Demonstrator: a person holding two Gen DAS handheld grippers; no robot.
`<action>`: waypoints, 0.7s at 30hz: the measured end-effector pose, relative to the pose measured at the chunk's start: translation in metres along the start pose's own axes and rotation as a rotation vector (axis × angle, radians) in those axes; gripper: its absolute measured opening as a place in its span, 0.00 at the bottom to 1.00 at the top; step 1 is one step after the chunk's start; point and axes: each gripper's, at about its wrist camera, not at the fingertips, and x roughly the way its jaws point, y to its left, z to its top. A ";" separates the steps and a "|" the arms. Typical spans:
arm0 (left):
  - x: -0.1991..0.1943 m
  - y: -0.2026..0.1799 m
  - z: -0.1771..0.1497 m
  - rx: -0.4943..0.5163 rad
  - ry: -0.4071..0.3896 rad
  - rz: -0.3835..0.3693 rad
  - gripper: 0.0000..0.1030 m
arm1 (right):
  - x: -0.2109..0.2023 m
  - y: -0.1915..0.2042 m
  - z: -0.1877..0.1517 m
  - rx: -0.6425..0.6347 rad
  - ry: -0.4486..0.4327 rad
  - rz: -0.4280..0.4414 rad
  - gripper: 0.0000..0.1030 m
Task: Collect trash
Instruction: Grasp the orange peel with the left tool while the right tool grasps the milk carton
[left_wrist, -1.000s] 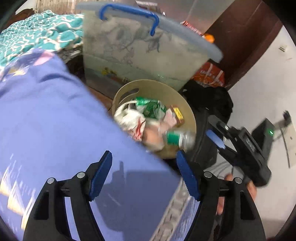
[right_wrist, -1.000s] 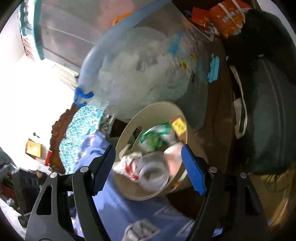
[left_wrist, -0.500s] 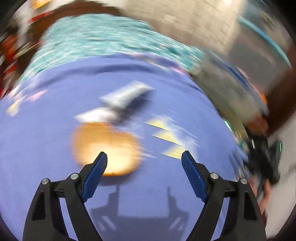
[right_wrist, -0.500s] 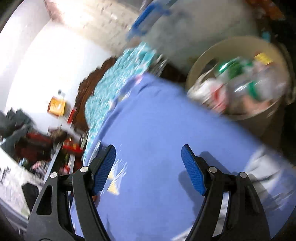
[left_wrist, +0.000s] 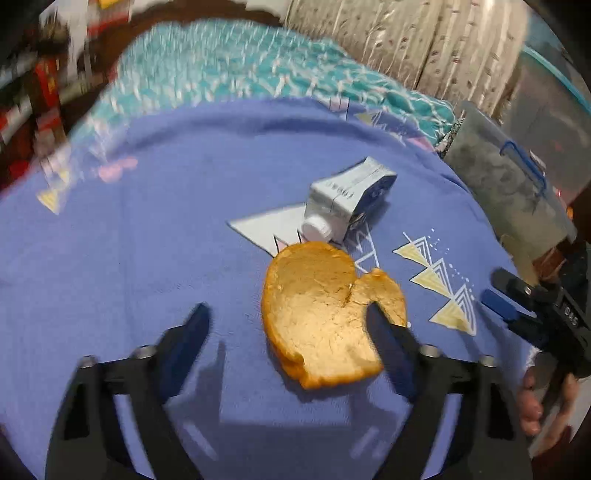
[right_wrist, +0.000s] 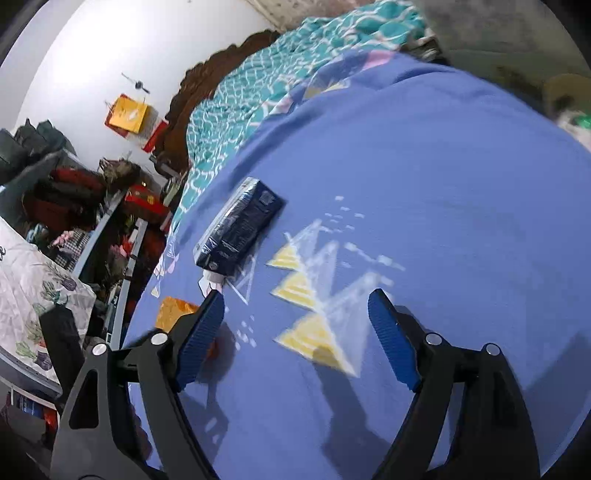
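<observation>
An orange peel (left_wrist: 325, 314) lies on the blue bedsheet (left_wrist: 147, 258). A crushed blue-and-white carton (left_wrist: 347, 199) with a white cap lies just beyond it. My left gripper (left_wrist: 288, 321) is open and empty, low over the sheet, its right finger over the peel's edge. My right gripper (right_wrist: 295, 321) is open and empty above the sheet; it also shows at the right of the left wrist view (left_wrist: 524, 314). In the right wrist view the carton (right_wrist: 236, 232) lies ahead on the left and the peel (right_wrist: 173, 314) sits behind my left finger. The beige trash bin (right_wrist: 565, 96) shows at the far right edge.
A teal patterned blanket (left_wrist: 221, 66) lies at the bed's far side. A lidded plastic storage box (left_wrist: 517, 184) stands right of the bed. A cluttered shelf (right_wrist: 74, 221) is to the left in the right wrist view.
Both grippers swung away from the trash bin to over the bed. The peel and carton came into view and the left gripper has closed in on the peel.
</observation>
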 end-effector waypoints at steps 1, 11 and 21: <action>0.010 0.008 0.002 -0.038 0.042 -0.026 0.49 | 0.012 0.009 0.006 -0.005 0.003 -0.006 0.84; 0.013 0.033 -0.021 -0.124 0.095 -0.127 0.13 | 0.140 0.102 0.044 -0.134 0.048 -0.151 0.93; -0.007 0.039 -0.038 -0.130 0.101 -0.141 0.11 | 0.133 0.112 0.047 -0.304 0.131 -0.127 0.56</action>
